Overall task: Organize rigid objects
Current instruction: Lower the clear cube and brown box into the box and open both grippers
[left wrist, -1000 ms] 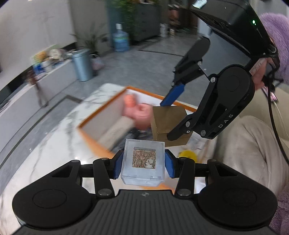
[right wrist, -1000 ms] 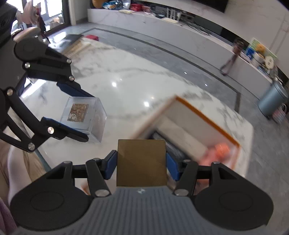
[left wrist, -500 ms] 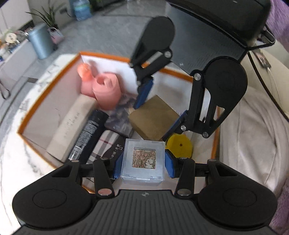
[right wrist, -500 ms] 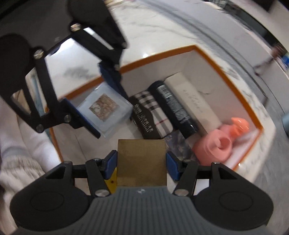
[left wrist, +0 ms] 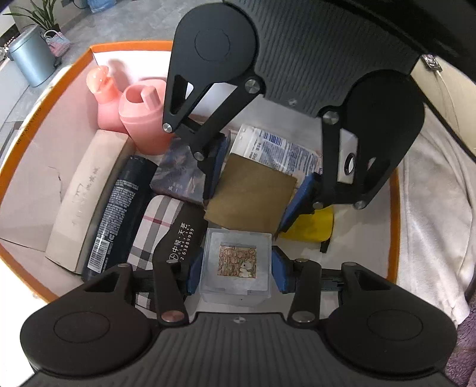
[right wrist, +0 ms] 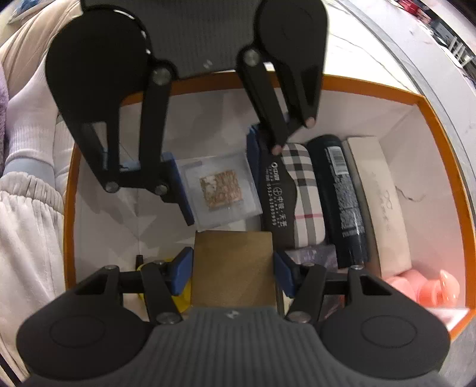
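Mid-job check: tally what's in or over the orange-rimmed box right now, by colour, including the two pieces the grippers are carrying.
Pink bottles: 2
Black can: 1
Beige long box: 1
Plaid case: 1
Purplish packet: 1
Blue-and-white packet: 1
Yellow item: 1
Brown box, in the right gripper: 1
Clear box, in the left gripper: 1
Total: 10

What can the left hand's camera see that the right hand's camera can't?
Only the left wrist view shows the blue-and-white packet, the grey bin and the potted plant.

Only the right wrist view shows the person's pale sleeve.

Both show the orange-edged box, the clear case between the left gripper's jaws, the brown block between the right gripper's jaws, the plaid case, black can and pink bottles.
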